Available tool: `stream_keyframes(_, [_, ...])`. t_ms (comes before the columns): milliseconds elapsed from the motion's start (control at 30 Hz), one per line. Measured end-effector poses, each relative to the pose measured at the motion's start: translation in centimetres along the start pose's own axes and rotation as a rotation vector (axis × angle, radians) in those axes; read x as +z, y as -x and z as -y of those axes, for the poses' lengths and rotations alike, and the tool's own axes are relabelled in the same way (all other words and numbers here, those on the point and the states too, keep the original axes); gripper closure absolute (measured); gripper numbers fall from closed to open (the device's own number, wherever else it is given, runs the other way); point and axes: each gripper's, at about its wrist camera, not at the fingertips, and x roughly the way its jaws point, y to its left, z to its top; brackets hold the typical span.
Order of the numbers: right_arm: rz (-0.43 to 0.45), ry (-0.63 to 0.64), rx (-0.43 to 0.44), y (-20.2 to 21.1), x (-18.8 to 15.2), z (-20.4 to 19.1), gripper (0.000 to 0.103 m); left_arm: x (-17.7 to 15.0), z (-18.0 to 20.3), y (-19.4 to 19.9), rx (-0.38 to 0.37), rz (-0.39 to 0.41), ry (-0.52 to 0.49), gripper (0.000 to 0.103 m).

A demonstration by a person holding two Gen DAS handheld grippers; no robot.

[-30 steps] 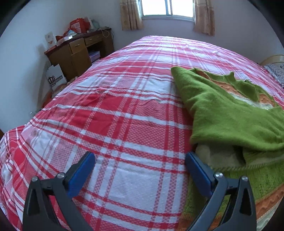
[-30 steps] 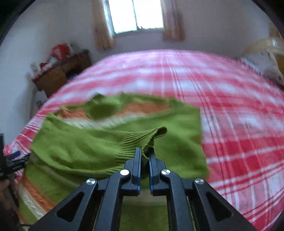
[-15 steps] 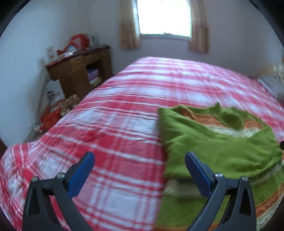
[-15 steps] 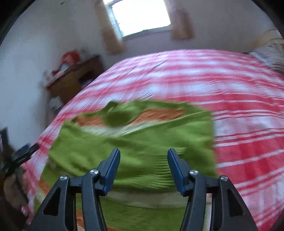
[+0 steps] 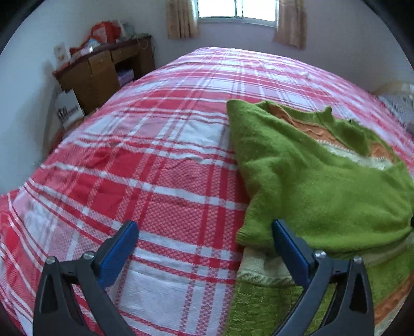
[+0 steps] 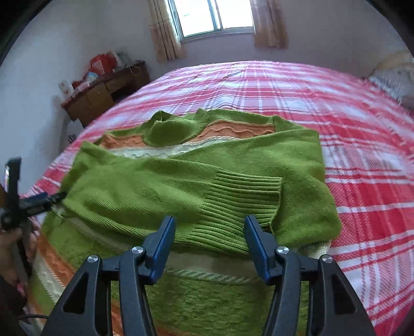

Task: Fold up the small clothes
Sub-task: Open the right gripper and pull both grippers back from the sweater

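Note:
A green sweater (image 6: pixel 181 186) with orange and cream stripes lies on the red plaid bed (image 6: pixel 362 181). Both sleeves are folded across its body; a ribbed cuff (image 6: pixel 240 204) lies on top near the middle. My right gripper (image 6: pixel 209 240) is open and empty, just in front of the cuff. My left gripper (image 5: pixel 204 248) is open and empty at the sweater's left edge (image 5: pixel 310 193), its right finger (image 5: pixel 289 250) against the folded sleeve. The left gripper also shows in the right wrist view (image 6: pixel 38 201), at the sweater's left side.
A wooden desk (image 5: pixel 103 69) with clutter stands by the wall at the far left. A white bag (image 5: pixel 68 108) leans below it. A window with curtains (image 6: pixel 214 18) is at the back. Pillows (image 6: pixel 393 75) lie at the far right.
My right gripper has opened and let go of the sleeve cuff, which now lies across the sweater. My left gripper stayed open and came closer to the sweater's left edge.

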Motion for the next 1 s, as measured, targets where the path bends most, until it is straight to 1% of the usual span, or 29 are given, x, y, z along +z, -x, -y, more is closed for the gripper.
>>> stream_keyframes(33, [-0.003,0.013,-0.004,-0.1,0.0,-0.6,0.035,-0.1,0.2,0.1,0.01,0.006,-0.009,0.0])
stream_keyframes(67, [-0.004,0.022,-0.008,-0.4,0.1,-0.8,0.034,-0.2,0.6,0.2,0.027,0.015,-0.019,0.0])
stream_keyframes(100, [-0.009,0.034,-0.024,-0.7,0.1,-1.0,0.034,-0.2,0.8,0.4,0.039,0.023,-0.025,0.0])
stream_keyframes(167, [-0.01,0.026,-0.016,-0.8,0.3,-0.7,0.034,-0.3,1.0,0.6,0.058,0.037,-0.028,0.0])
stream_keyframes(333, [0.027,-0.067,0.08,0.1,-0.2,1.1,0.034,-0.5,0.5,0.7,0.05,0.038,-0.009,0.0])
stream_keyframes(367, [0.027,-0.073,0.086,0.1,-0.2,1.2,0.034,-0.5,0.5,0.6,0.05,0.035,-0.01,0.0])
stream_keyframes(533, [0.027,-0.057,0.062,-0.1,-0.2,0.6,0.034,-0.6,0.1,0.6,0.04,0.03,0.003,0.0])
stream_keyframes(700, [0.028,-0.076,0.076,-0.1,-0.3,1.1,0.034,-0.6,-0.2,0.2,0.014,0.015,0.018,0.0])
stream_keyframes(833, [0.024,-0.066,0.063,0.0,-0.2,0.9,0.034,-0.7,-0.1,0.8,0.004,0.032,0.008,0.0])
stream_keyframes(933, [0.023,-0.072,0.052,0.4,-0.5,0.7,0.034,-1.3,-0.4,1.4,-0.011,0.025,0.022,0.0])
stream_keyframes(1000, [0.024,-0.077,0.037,1.0,-0.9,0.4,0.034,-1.9,-0.2,1.8,0.013,0.028,0.003,0.0])
